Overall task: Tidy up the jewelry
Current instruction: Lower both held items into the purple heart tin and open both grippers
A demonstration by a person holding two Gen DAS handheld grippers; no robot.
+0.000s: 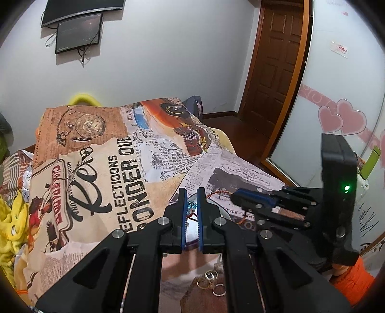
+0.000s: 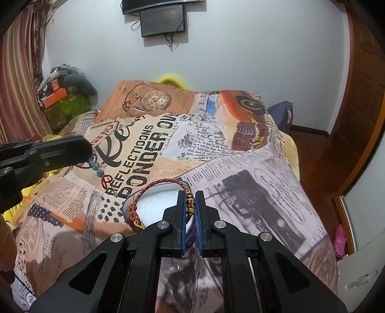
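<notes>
My left gripper (image 1: 191,199) is shut on a string of blue beads (image 1: 191,205) with a dark red cord. In the right wrist view the blue beads (image 2: 96,167) dangle from the left gripper (image 2: 81,148) at the left edge. My right gripper (image 2: 191,204) is shut on a red-and-gold braided bracelet (image 2: 156,184), gripping it at its gold beads. The bracelet's loop hangs over a round container with a white lining (image 2: 161,198). In the left wrist view the right gripper (image 1: 237,196) reaches in from the right. Three gold rings (image 1: 211,281) lie low between my left gripper's arms.
A bed with a newspaper-print blanket (image 2: 252,173) fills the middle. A brown door (image 1: 276,60) and a mirrored wardrobe with pink hearts (image 1: 341,118) stand on the right. Two screens (image 2: 163,21) hang on the far wall. Yellow cloth (image 1: 12,216) lies left; a cluttered pile (image 2: 65,96) sits beside the curtain.
</notes>
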